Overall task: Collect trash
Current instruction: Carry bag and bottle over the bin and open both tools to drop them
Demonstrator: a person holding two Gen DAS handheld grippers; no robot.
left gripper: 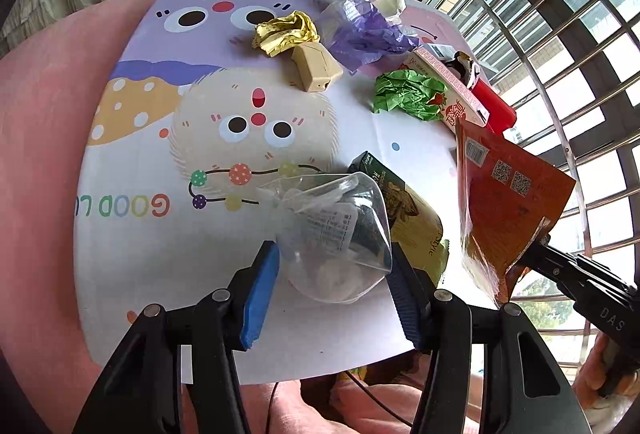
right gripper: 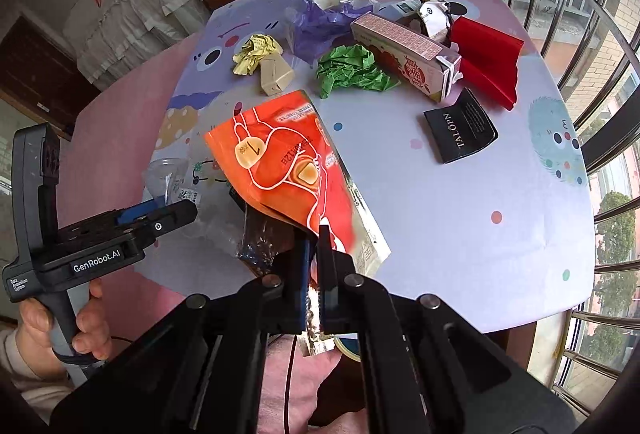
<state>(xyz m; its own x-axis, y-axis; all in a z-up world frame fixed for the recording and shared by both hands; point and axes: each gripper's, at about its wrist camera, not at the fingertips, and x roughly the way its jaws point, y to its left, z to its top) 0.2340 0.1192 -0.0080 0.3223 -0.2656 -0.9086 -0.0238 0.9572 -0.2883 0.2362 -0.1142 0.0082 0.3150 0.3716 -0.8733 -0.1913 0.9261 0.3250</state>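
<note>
My right hand-held gripper [right gripper: 314, 266] is clenched on the orange snack bag [right gripper: 288, 169]; my left hand-held gripper [left gripper: 332, 274] sits released around a clear plastic bag [left gripper: 336, 234] on the tabletop [left gripper: 160, 266].

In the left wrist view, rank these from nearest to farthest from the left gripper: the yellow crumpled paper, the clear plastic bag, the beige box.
1. Clear plastic bag, between the left gripper's fingers.
2. Beige box, mid-table, beyond the bag.
3. Yellow crumpled paper, just behind the box, slightly left.
</note>
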